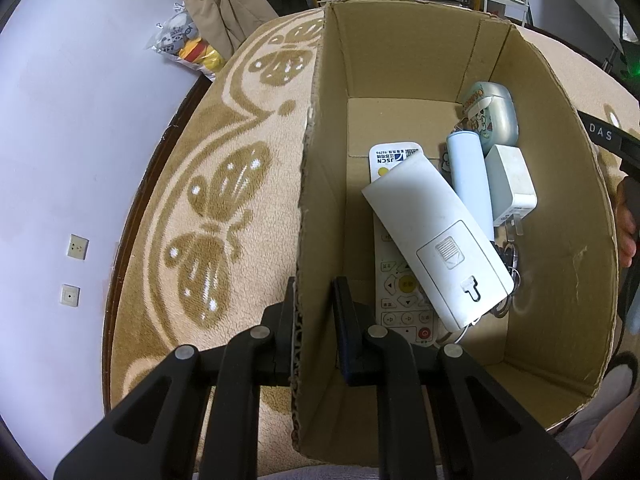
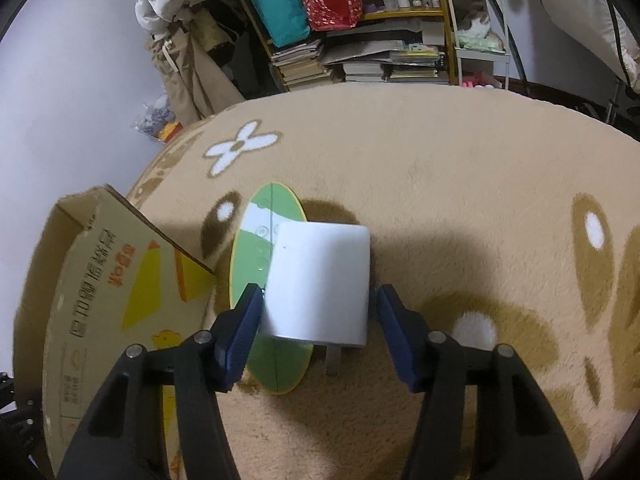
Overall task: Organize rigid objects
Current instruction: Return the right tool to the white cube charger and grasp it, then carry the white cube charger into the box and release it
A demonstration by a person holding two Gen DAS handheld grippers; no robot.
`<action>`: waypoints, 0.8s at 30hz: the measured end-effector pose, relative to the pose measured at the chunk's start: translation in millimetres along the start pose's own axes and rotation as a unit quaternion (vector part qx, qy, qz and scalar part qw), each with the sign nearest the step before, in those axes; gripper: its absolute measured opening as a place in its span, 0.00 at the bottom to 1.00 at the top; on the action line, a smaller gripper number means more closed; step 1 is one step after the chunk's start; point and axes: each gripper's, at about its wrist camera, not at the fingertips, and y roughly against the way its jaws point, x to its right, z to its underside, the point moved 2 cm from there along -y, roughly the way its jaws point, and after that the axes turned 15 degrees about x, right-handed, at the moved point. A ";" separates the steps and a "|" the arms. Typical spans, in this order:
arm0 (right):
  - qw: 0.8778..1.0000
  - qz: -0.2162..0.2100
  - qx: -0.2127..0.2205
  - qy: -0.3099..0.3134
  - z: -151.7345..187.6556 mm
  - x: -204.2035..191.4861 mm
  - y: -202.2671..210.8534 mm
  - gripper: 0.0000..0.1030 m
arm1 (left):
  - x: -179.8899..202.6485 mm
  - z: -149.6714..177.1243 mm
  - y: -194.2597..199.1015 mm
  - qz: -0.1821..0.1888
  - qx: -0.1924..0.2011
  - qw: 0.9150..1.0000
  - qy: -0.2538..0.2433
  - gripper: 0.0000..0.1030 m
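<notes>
L claw point(image 1: 314, 320) straddles cardboard box point(image 1: 560, 168) wall, jaws part-closed, grip unclear to us. R claw point(image 2: 320, 320) wide open round white charger point(image 2: 318, 284), left pad touching, we note.

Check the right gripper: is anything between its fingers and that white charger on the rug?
Nothing visible. The right gripper is open with the white charger already between its fingers, the left one about touching it. The charger lies partly on a green oval card, which sits underneath rather than in the way.
</notes>
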 end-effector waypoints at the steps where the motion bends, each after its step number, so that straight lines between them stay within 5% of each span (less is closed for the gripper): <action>1: 1.000 0.000 0.001 0.001 -0.2 0.2 0.2 0.61 | 0.0 0.0 0.0 -0.001 0.000 1.000 -0.001 0.16; 4: 1.000 0.001 0.006 -0.002 1.3 0.4 1.7 0.55 | 0.7 0.9 0.0 -0.002 0.001 1.000 -0.002 0.16; 24: 0.999 0.019 0.015 -0.024 1.7 4.7 34.4 0.54 | 2.4 2.0 2.4 -0.003 0.004 1.000 -0.006 0.14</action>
